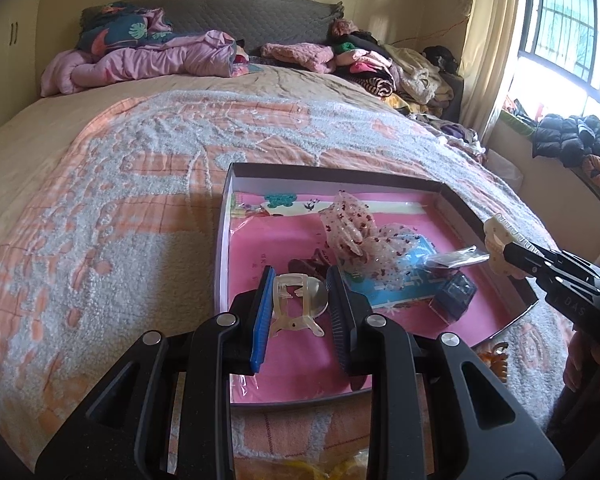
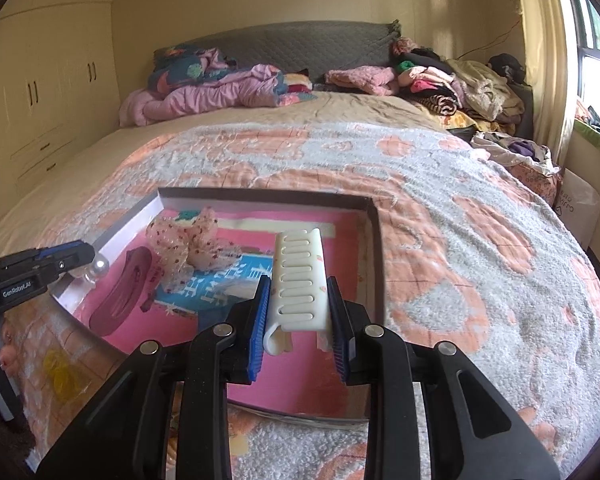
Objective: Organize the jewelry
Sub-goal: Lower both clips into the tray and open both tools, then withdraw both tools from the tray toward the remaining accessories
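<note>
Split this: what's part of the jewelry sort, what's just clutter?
Job:
left claw, clear hair clip
right claw, cream hair clip
box, lace bow, maroon clip

Clutter:
pink quilt
clothes pile
black jacket

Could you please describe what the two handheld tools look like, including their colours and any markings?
Both the left tool and the right tool are matte black plastic with silver pivot bolts, triangular cut-outs and ribbed blue pads. Seen from the side, one carries white "GenRobot.AI" lettering, and a grey handle edge shows.
</note>
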### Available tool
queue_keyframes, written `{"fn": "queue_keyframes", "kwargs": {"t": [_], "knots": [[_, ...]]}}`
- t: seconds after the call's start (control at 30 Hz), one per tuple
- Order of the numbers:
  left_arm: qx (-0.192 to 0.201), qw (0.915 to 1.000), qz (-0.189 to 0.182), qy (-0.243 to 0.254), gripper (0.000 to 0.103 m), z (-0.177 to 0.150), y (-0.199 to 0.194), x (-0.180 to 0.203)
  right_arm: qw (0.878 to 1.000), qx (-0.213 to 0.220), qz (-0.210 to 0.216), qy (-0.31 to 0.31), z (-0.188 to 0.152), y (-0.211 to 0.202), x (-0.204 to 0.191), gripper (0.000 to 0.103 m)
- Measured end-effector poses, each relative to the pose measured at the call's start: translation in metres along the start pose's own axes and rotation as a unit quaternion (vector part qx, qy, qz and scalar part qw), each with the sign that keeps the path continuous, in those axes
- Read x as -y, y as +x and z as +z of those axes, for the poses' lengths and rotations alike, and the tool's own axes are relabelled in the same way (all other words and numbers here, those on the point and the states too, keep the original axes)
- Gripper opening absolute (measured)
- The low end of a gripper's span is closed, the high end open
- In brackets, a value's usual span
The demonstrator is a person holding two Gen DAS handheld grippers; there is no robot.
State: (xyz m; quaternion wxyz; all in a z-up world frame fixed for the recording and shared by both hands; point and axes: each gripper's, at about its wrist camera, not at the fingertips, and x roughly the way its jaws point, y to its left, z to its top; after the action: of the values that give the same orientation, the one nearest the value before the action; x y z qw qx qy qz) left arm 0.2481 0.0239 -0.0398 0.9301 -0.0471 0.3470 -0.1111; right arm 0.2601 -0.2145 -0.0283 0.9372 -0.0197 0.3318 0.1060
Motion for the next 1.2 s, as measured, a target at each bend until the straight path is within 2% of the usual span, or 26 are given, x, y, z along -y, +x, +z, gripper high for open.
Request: {"fn": "queue_keyframes", "kwargs": {"t": [0.23, 0.73, 1.0, 1.2], "knots": [[-0.004, 1.0, -0.001, -0.002, 0.019, -0.004, 0.001, -0.001, 1.0, -0.028, 0.008, -0.001, -0.008, 0.011, -0.006, 0.026], [-0.01, 0.9999, -0.005, -0.001, 0.019, -0.012, -0.002, 0.004, 0.999, -0.045, 0.028, 0.012, -0.017, 0.01, -0.007, 0.027], [-0.005, 1.0, -0.002, -0.005, 0.019, -0.013, -0.01, 0.005, 0.998, -0.041, 0.031, 0.021, -0.022, 0.0, -0.006, 0.034], [0.001, 1.0, 0.002, -0.006, 0.019, -0.015, -0.019, 0.007, 0.999, -0.028, 0.033, 0.033, -0.022, -0.016, -0.004, 0.043]]}}
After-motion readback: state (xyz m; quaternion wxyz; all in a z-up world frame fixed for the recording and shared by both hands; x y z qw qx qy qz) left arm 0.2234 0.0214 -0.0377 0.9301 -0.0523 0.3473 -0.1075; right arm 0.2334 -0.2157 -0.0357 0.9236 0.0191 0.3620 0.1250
